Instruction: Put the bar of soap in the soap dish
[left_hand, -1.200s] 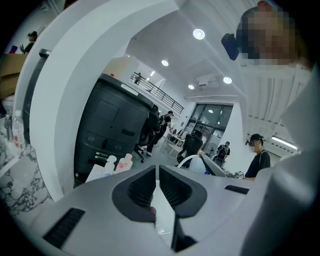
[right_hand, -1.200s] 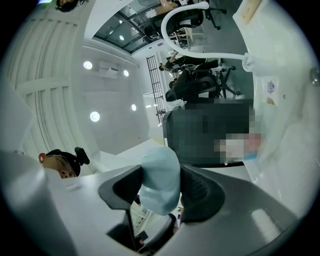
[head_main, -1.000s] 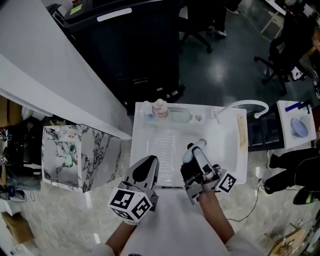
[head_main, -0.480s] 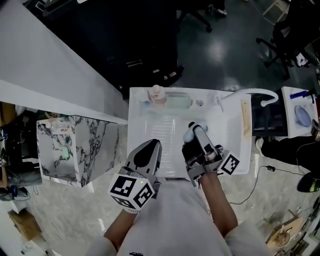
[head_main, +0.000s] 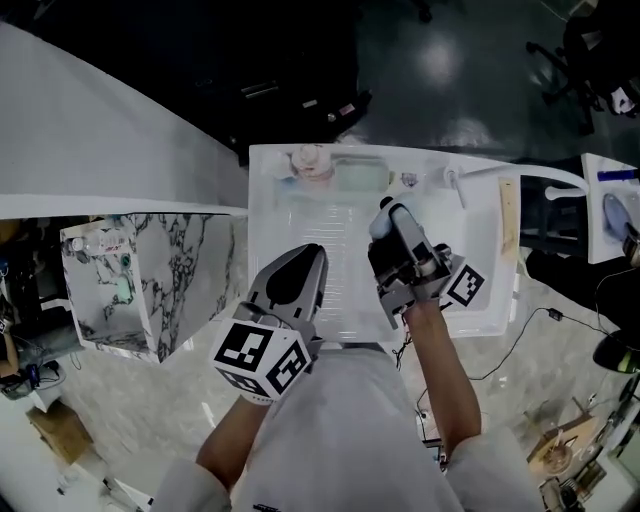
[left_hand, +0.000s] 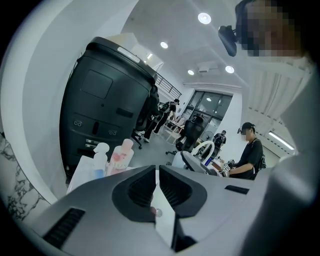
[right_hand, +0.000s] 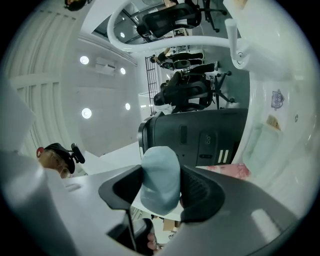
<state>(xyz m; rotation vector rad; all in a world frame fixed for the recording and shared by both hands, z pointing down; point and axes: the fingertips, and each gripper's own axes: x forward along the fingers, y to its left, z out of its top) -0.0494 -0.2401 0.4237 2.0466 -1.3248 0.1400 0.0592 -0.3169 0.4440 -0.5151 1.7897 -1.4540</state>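
Soap, a pale blue bar, is clamped between the jaws of the right hand-held gripper, which hovers above the middle of the white sink. The left hand-held gripper is clenched, its jaws together on nothing, and hangs over the sink's near edge, just beside the right one. At the sink's far rim stand a pink bottle and a pale green dish side by side, well apart from the soap, with the curved tap off to the right.
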